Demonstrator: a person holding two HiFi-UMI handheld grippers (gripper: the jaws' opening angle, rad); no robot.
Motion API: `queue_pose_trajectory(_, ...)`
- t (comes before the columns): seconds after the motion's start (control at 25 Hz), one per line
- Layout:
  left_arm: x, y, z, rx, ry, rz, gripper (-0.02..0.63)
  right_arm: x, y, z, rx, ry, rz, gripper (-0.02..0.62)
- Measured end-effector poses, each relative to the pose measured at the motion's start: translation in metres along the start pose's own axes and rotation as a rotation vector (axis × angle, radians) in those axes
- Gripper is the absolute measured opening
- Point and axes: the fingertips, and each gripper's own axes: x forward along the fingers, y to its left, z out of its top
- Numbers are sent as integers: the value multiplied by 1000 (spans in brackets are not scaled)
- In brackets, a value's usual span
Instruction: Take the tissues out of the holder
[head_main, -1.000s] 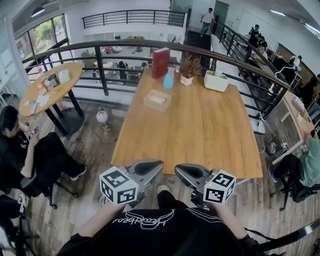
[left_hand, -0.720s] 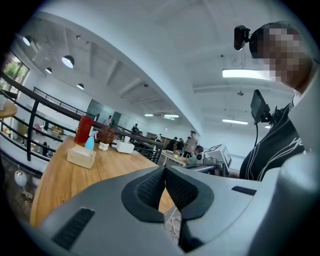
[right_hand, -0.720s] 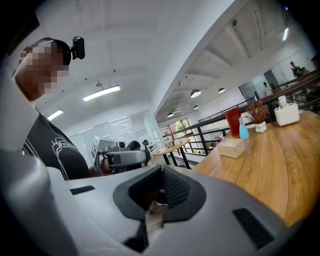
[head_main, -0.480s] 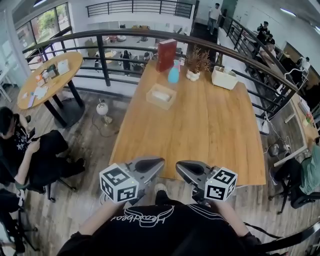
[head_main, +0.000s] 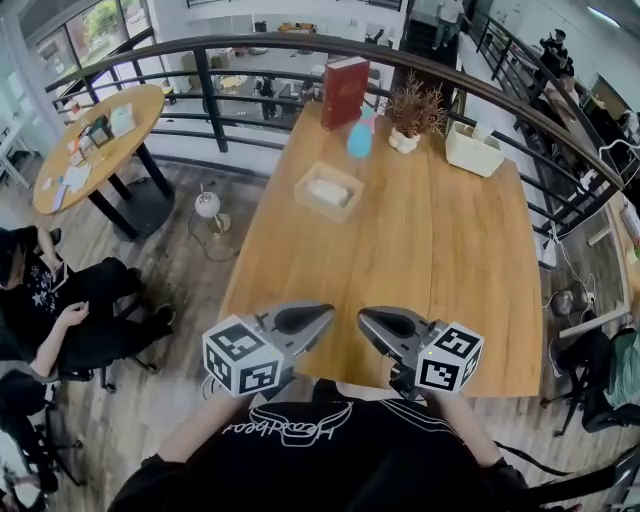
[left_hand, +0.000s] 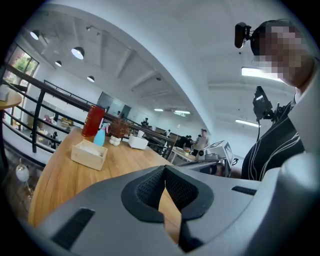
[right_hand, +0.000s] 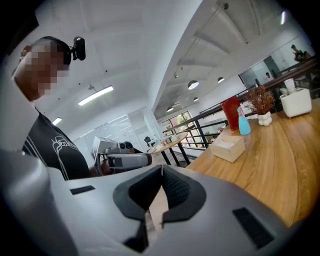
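A long wooden table (head_main: 420, 270) runs away from me across a mezzanine with a plank floor (head_main: 190, 290). Its near short edge lies just beyond the wearer's black shirt (head_main: 320, 460).

Near field. My left gripper (head_main: 322, 314) and right gripper (head_main: 365, 318) hang side by side over the table's near edge, tips turned toward each other and close but apart. In each gripper view the ribbed pads are pressed together at the tip, with nothing between them. Only bare tabletop shows through the narrow gap below the contact.

Middle field. The stretch of tabletop ahead of the grippers is bare wood. The holder (head_main: 312, 205), an open wooden box, sits toward the table's left edge and well apart from both grippers. The white tissues (head_main: 328, 190) lie inside it.

Far field. At the table's far end stand an upright red book (head_main: 343, 92), a blue spray bottle (head_main: 360, 138) just in front of it, a potted dried plant (head_main: 412, 110) and a white container (head_main: 473, 150) at the right corner.

Background. A dark curved railing (head_main: 300, 45) bounds the mezzanine behind the table. To the left stand a round table (head_main: 95, 145) with small items on it and, nearer, a seated person (head_main: 60, 320) in black. A small globe lamp (head_main: 208, 205) rests on the floor between the two tables.
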Motion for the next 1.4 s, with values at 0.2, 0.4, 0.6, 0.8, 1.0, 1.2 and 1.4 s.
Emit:
queue_pose_trajectory(0.2, 31, 34, 12, -7, 28, 16, 14, 15, -43, 24, -1, 1, 14, 18)
queue_pose_trajectory(0.4, 58, 71, 25, -7, 51, 36, 14, 26, -87, 42, 14, 0, 10, 18)
queue_pose_trajectory(0.6, 89, 107, 33, -27, 68, 45, 14, 42, -130, 55, 29, 4, 18, 18)
queue_pose_trajectory(0.8, 115, 142, 32, -47, 89, 52, 14, 60, -169, 60, 32, 28, 19, 18)
queue_pose_trajectory(1.0, 135, 172, 21, -93, 117, 69, 14, 73, -203, 51, 89, 53, 18, 18)
queue_pose_trajectory(1.2, 156, 198, 20, -73, 128, 75, 14, 81, -238, 50, 105, 45, 10, 18)
queue_pose_trajectory(1.4, 167, 222, 28, -41, 135, 86, 14, 87, -259, 52, 104, 40, 10, 18)
